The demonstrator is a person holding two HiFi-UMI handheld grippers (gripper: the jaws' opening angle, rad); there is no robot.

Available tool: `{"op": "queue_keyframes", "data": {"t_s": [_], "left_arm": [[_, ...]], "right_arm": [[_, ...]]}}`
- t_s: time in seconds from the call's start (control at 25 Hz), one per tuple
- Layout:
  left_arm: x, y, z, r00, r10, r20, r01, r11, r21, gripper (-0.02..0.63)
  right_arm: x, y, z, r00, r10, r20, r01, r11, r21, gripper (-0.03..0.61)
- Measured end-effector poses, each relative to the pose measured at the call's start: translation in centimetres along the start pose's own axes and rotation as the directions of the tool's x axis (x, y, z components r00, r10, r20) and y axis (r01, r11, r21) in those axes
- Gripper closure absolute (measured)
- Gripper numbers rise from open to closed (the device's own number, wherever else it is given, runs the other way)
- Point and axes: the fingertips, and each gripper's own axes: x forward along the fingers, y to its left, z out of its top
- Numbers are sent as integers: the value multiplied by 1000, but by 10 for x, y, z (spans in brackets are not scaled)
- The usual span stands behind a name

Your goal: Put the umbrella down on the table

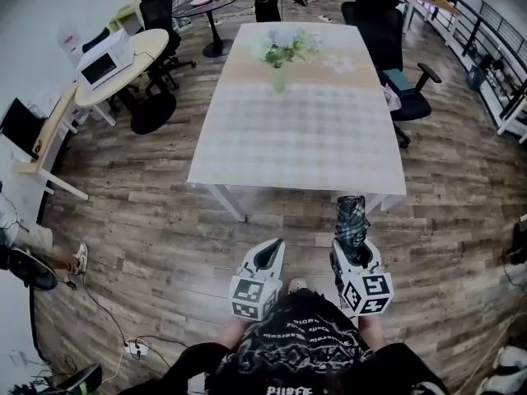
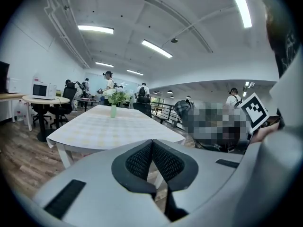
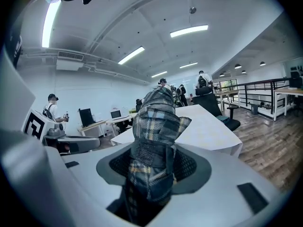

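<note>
1. Umbrella [image 3: 155,126], folded and plaid, is clamped in the right gripper [image 3: 154,169]. Both pads press its fabric, and most of the bundle sticks out forward past the jaws. The hold is on soft cloth rather than a hard shaft, so I judge it could slide or sag if tipped further nose-down.
2. The left gripper [image 2: 152,145] has its jaws closed together on nothing. It rides beside the right one, apart from the umbrella. It gives no support, so any slip is the right gripper's alone to catch.
3. In the head view the umbrella hangs over the floor [image 1: 148,220], and I judge its tip to be just short of the near edge of the table [image 1: 305,151]. Letting go here would drop it on the boards, not on the top.
4. If it is carried in low, the tip could knock the table edge and be pushed back through the pads. It needs to clear the edge first.
5. If it is released near the edge with part overhanging, the rounded bundle could roll or tip off. A spot well in on the bare top looks safer.
6. A vase [image 1: 280,76] of flowers stands far down the table, well apart from the umbrella. Only a long overreach or a sliding release would threaten it.
7. A chair [image 1: 394,81] stands at the table's right side, off the straight approach.
</note>
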Motion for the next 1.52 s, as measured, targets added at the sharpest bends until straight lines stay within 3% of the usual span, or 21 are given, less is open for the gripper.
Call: {"op": "queue_keyframes", "data": {"t_s": [0.28,0.64,0.88,1.04,1.32,1.52], "left_arm": [[40,-5,14,999,10,-35,-9,1000,12,594],[76,-8,14,998,-32,-51,33,999,34,594],[109,23,29,997,-53,-51,54,998,25,594],[133,49,45,997,-65,-36,66,998,18,594],[183,112,69,997,-78,-28,78,997,22,594],[220,158,90,995,-98,-16,99,995,27,594]], "right_arm": [[18,-30,14,1000,14,-19,-14,999,34,359],[36,-56,13,999,-8,-35,10,999,51,359],[75,-55,32,999,-32,-29,34,997,67,359],[106,-54,49,999,-34,-29,35,999,24,359],[171,-57,61,997,-65,-49,69,995,72,359],[225,-54,78,994,-81,-66,83,996,29,359]]}}
